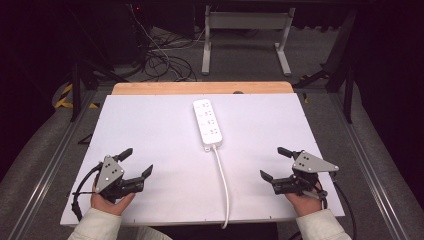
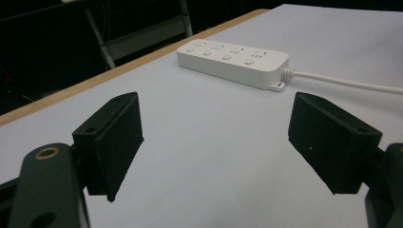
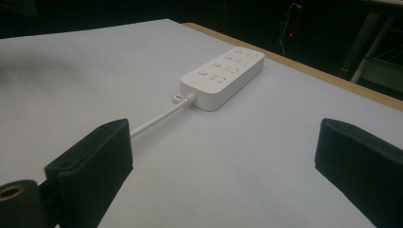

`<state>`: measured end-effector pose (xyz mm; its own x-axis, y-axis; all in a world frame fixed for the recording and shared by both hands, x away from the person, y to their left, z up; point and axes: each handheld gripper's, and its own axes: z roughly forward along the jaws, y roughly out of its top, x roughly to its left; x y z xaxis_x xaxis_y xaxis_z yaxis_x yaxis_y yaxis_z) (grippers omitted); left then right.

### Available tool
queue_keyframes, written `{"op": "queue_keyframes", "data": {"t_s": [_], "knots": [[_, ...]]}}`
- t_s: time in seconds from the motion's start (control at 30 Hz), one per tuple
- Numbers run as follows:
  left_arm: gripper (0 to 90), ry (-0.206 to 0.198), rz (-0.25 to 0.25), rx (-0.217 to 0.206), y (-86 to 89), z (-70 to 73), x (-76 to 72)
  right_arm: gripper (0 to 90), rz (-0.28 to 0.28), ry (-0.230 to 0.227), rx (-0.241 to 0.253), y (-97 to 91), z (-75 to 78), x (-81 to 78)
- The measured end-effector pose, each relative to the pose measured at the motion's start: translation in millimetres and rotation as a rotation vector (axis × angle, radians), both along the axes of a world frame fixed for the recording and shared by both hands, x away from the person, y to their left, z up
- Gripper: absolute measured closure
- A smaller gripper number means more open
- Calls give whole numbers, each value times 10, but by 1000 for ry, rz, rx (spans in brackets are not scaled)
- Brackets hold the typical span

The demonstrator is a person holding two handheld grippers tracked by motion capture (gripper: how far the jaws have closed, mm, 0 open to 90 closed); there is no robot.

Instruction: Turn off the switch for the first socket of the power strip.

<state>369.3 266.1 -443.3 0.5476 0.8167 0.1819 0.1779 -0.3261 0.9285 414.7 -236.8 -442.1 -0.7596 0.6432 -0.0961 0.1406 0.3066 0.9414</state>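
A white power strip with several sockets and buttons lies in the middle of the white table top. Its white cable runs toward the front edge and drops off it. My left gripper rests at the front left, open, with nothing between its jaws. My right gripper sits at the front right, also open and holding nothing. In the left gripper view the power strip lies ahead, beyond the left gripper. In the right gripper view the power strip and cable lie ahead of the right gripper.
A wooden strip borders the table's far edge. Behind it stand a white table frame and tangled cables on the floor. Metal rails run along both sides of the table.
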Motion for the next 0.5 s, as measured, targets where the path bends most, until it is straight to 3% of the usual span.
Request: {"op": "queue_keyframes", "data": {"t_s": [0.17, 0.5], "knots": [[203, 9, -11, -12, -25, 18, -7, 59, 7, -4, -1, 7, -4, -3], [255, 1, -16, 14, -5, 62, -1, 73, 13, -3, 1, -5, -11, -16]]}}
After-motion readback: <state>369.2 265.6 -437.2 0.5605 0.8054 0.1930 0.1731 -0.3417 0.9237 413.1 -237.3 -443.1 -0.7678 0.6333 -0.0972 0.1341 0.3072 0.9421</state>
